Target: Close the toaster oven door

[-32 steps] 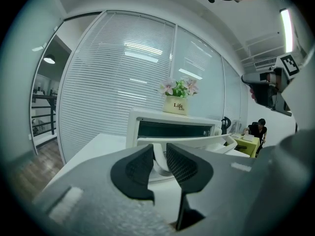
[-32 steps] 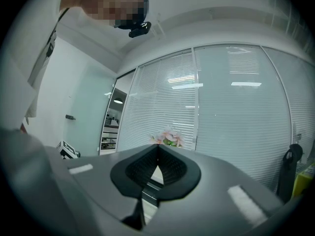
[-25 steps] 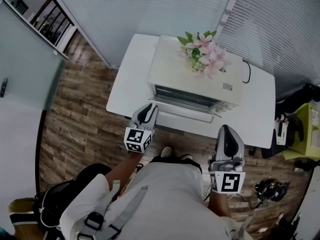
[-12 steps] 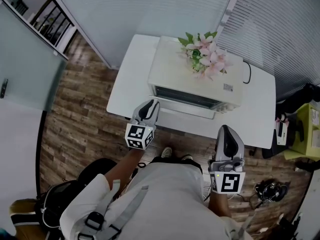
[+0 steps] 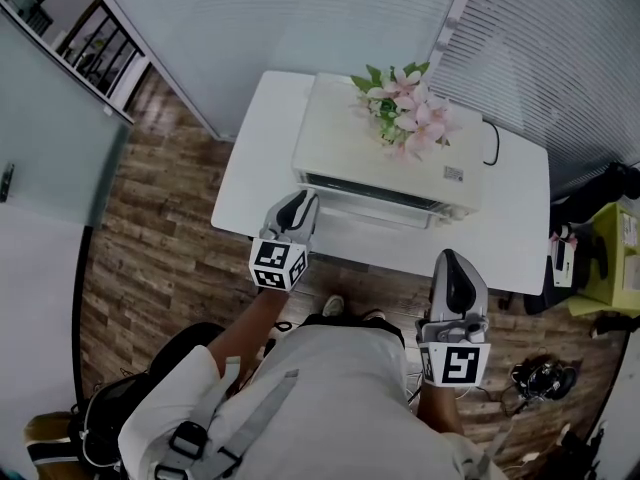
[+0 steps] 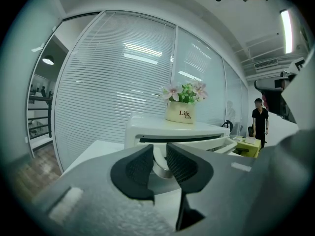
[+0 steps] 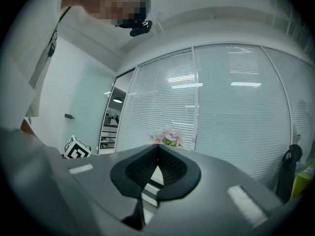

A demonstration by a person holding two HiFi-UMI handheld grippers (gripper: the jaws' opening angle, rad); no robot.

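A white toaster oven stands on a white table. Its door hangs a little open, tilted toward me. My left gripper is at the door's left front corner. In the left gripper view its pads close on the end of the silvery door handle, with the oven just behind. My right gripper hangs off the table's front edge, away from the oven. Its jaw tips meet with nothing between them.
A pot of pink flowers sits on top of the oven, near its back right. A black cable runs off the oven's right side. Glass walls with blinds stand behind the table. A yellow stand and a person are to the right.
The oven door has swung up from well open to nearly upright. My left gripper moved forward and up with the handle. The right gripper stayed put.
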